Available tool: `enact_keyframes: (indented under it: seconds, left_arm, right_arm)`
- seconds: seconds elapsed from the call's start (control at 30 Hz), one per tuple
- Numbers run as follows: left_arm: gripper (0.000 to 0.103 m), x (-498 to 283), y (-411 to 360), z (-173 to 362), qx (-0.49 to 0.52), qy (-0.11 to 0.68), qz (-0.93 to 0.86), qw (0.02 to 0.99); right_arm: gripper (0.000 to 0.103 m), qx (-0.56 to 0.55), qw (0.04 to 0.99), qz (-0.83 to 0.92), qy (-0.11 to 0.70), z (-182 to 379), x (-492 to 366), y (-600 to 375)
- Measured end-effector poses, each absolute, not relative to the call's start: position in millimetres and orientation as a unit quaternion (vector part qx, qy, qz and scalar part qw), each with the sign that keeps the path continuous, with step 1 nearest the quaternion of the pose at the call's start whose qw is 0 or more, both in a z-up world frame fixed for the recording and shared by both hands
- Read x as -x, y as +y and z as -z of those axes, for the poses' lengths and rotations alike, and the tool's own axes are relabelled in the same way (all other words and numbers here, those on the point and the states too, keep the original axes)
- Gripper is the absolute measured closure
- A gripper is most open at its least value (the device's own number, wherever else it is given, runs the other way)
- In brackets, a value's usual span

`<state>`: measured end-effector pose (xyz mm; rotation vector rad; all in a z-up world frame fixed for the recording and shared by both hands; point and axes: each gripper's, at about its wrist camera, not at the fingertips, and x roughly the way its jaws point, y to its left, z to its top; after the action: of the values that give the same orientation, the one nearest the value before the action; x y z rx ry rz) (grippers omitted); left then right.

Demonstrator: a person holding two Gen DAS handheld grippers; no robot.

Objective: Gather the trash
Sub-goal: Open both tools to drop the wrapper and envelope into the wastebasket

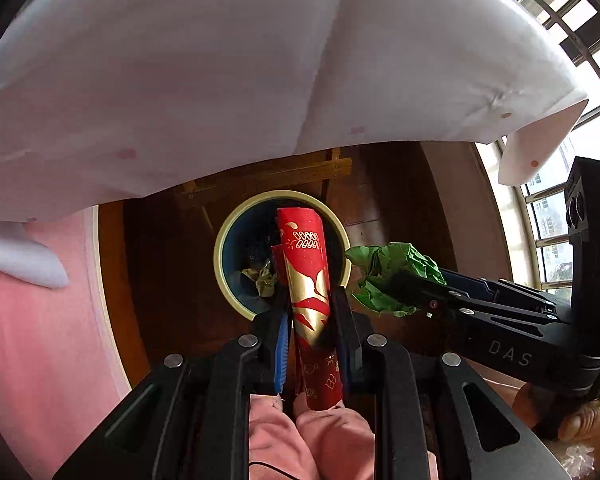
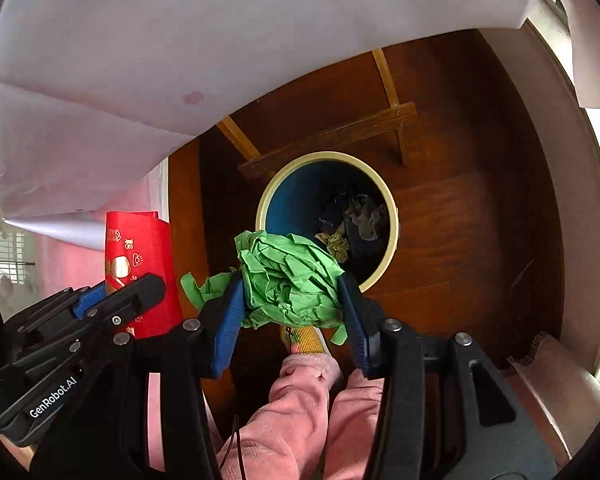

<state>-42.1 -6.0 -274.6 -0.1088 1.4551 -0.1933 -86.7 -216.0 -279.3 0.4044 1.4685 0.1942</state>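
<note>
My left gripper is shut on a rolled red and gold paper packet, held above a round bin with a cream rim and blue inside. My right gripper is shut on a crumpled green paper ball, hovering at the near left rim of the same bin. In the left wrist view the green ball and right gripper sit just right of the bin. In the right wrist view the red packet and left gripper are at the left. Dark and olive scraps lie inside the bin.
A white tablecloth overhangs the far side above a dark wooden floor. Pink trouser legs and a yellow patterned slipper stand below the grippers. A barred window is at the right. A hand holds the right gripper's handle.
</note>
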Motion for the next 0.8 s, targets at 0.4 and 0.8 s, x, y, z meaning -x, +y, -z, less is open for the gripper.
enact_keyframes:
  seconds: [0.4,0.8]
  left_arm:
    - [0.043,22.5,26.7,393.2,0.066,0.68,0.082,0.726]
    - [0.019,15.0,67.0,391.0,0.069,0.664,0.055,0.742]
  right_arm:
    - [0.047,-0.208,0.702,-0.053,0.679,380.7,60.2,-204.8]
    - [0.04,-0.179,0.721,-0.062,0.667,368.9,56.5,-186.6]
